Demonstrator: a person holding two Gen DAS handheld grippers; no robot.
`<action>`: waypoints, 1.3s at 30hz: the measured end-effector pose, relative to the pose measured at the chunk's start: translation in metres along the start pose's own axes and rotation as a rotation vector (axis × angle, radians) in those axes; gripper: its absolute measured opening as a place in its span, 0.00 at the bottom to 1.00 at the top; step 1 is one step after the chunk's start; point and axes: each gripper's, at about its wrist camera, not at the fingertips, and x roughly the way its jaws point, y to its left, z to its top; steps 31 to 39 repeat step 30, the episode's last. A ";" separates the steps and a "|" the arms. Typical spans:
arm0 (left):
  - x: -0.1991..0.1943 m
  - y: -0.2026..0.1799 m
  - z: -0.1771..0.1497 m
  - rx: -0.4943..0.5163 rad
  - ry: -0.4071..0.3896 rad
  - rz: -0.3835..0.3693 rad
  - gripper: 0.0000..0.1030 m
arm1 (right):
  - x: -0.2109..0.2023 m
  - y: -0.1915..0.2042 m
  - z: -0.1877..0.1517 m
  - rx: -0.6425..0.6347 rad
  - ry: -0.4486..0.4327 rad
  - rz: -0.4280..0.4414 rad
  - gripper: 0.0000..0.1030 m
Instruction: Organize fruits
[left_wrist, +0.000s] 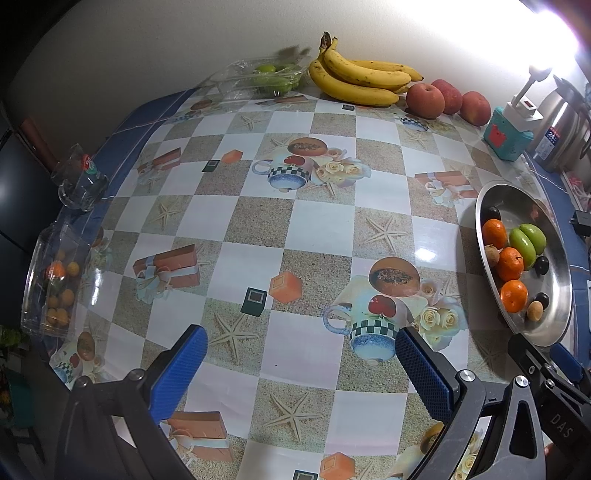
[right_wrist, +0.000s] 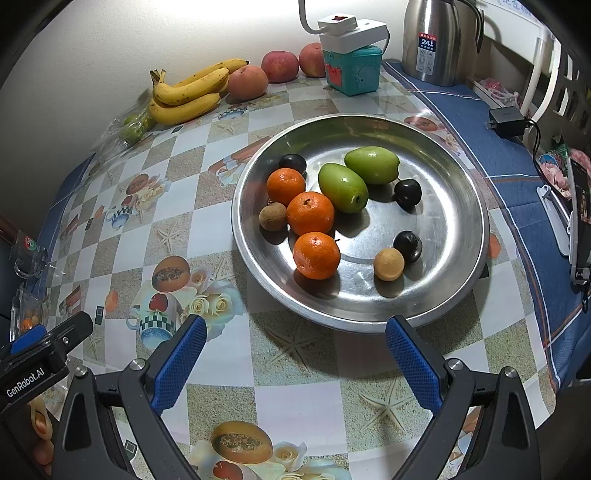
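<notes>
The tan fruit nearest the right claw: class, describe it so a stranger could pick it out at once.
Find the round metal dish holding mixed fruit. On its near side, a pale tan ball touches a dark plum. Unlike the browner one beside the oranges, it is lighter and sits alone with that plum.

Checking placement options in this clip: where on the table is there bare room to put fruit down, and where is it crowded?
Free: the tablecloth centre, between the bananas and the left claw; also the right half of the metal plate. Crowded: the back wall row with apples, and the plate's left side around the oranges.
</notes>
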 end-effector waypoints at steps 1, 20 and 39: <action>0.000 0.000 0.000 0.000 0.000 0.000 1.00 | 0.000 0.000 0.000 0.000 0.000 0.000 0.95; 0.000 -0.001 0.000 0.003 -0.002 0.005 1.00 | 0.001 -0.001 -0.001 0.002 0.002 0.000 0.95; -0.007 -0.007 0.000 0.047 -0.048 0.001 1.00 | 0.002 -0.001 -0.001 0.004 0.002 0.000 0.95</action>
